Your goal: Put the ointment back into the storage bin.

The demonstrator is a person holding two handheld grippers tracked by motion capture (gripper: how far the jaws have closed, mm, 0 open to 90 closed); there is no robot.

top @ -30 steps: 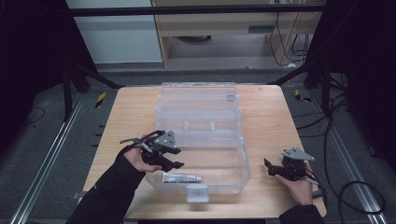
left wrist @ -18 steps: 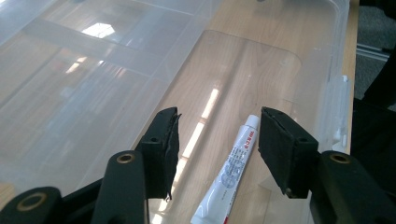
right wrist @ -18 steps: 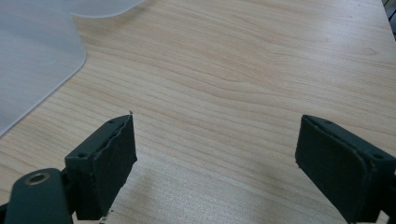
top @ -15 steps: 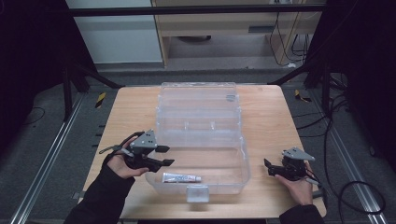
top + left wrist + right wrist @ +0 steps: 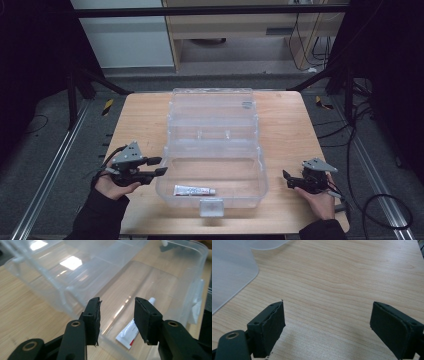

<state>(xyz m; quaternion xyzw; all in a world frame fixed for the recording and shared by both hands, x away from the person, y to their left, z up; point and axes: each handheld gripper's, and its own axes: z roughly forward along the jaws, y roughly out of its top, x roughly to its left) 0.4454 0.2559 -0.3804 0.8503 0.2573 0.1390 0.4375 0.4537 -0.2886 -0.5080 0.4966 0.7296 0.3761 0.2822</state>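
An open clear plastic box sits on the wooden table.

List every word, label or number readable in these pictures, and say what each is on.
None can be read.
Tube in the clear box: dark print and a red band, too small and blurred to read.
Small grey patch on the box lid: nothing legible.
Left gripper, right gripper: no markings visible.

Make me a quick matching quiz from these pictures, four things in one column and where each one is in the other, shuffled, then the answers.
Things:
1. tube
2. left tongs
3. right tongs
4. latch tab

Places:
A. on the clear box's near wall
B. lying on the box floor
C. open, beside the box's left wall
D. open, over bare table right of the box

Pairs: 1-B, 2-C, 3-D, 4-A
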